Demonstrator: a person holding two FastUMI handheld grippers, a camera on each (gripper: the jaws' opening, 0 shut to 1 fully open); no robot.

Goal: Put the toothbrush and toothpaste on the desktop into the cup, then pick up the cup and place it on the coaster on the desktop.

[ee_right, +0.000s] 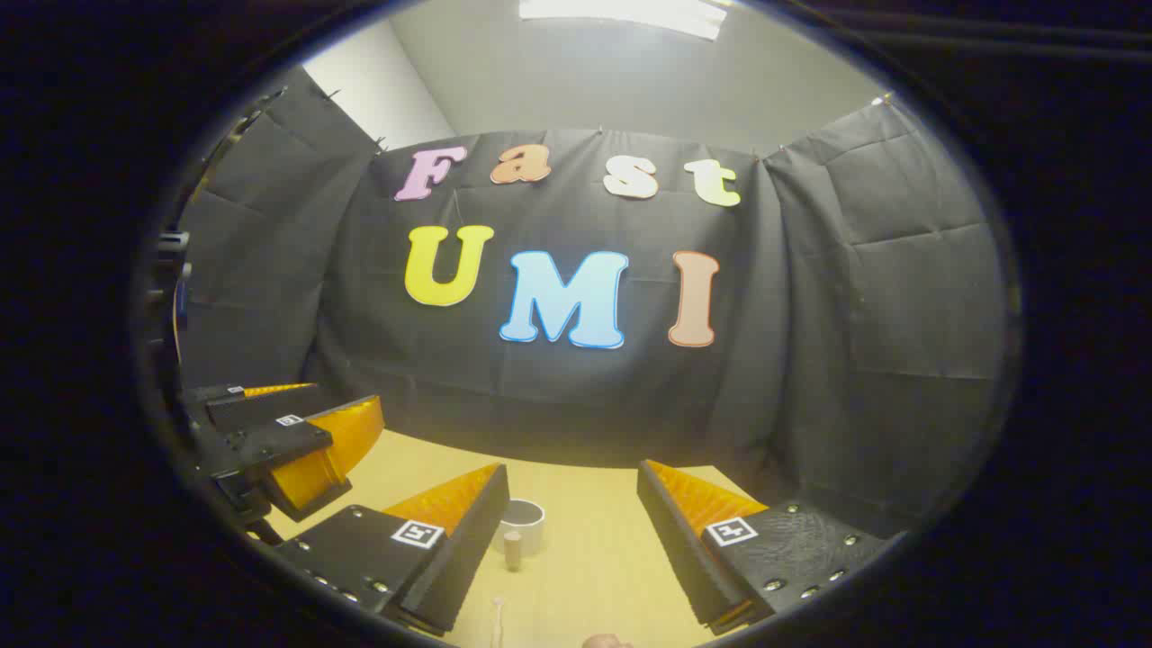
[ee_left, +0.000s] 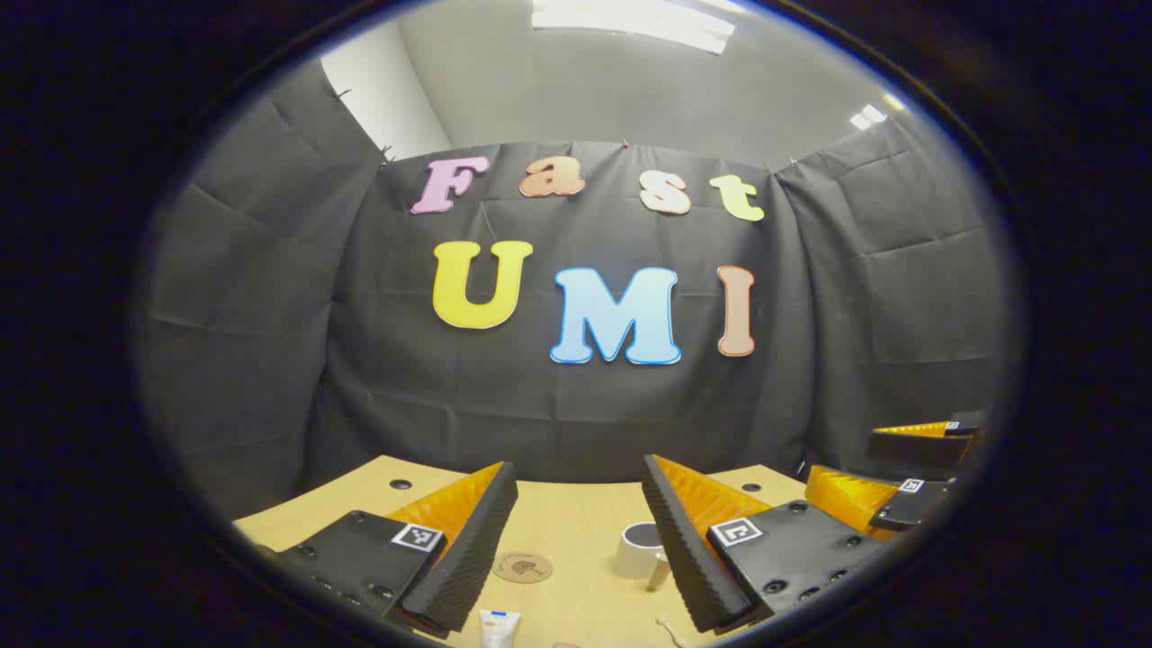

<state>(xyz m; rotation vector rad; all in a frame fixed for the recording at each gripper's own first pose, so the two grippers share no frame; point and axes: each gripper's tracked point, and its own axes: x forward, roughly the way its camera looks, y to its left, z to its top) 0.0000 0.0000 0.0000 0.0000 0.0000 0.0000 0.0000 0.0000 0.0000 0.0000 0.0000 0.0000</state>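
Both the left gripper (ee_left: 576, 540) and right gripper (ee_right: 571, 540) hang spread and empty; the toothpaste tube (ee_left: 499, 628) looks light and squishy, so best pinched mid-body.

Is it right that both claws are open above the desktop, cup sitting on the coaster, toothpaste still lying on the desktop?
Not quite. The cup is not on the coaster: the left gripper view shows it standing on the bare desktop beside the coaster, apart from it. The rest holds: left claw and right claw are open, and the toothpaste lies on the desktop.
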